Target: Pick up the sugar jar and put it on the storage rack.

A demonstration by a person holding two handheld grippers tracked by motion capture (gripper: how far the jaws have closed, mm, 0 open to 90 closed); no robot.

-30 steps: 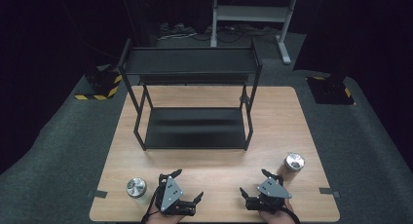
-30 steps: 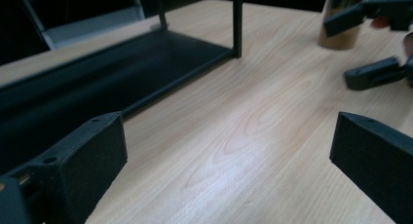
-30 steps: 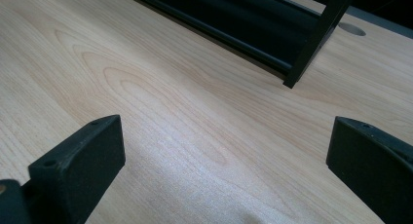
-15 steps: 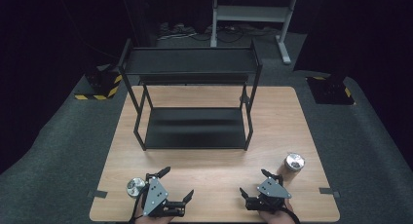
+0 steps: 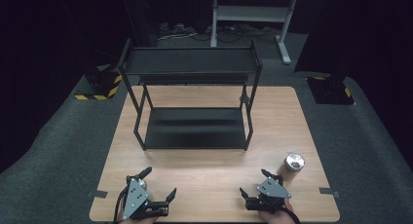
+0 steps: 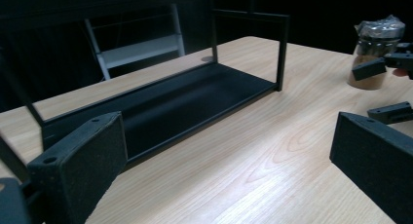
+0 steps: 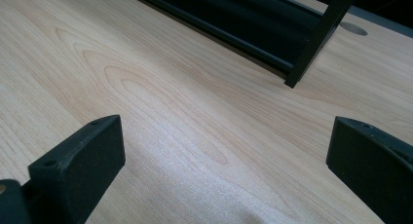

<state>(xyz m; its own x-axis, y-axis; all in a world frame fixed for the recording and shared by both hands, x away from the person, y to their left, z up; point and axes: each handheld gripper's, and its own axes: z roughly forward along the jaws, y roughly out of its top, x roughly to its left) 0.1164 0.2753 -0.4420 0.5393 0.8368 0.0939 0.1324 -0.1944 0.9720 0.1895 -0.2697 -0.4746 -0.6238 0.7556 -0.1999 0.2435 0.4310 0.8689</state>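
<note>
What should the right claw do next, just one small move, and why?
Probably ease the right claw forward and rightward toward the jar. The claw is open and holds nothing, hovering over bare table, and the foil-topped jar stands upright just beyond it, in front of the black rack.

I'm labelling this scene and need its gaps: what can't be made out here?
- Jar: left gripper view, lower part covered by the right gripper.
- Rack: right gripper view, cut off by the top edge.
- Top shelf: left gripper view, dark and cut by the top edge.
</note>
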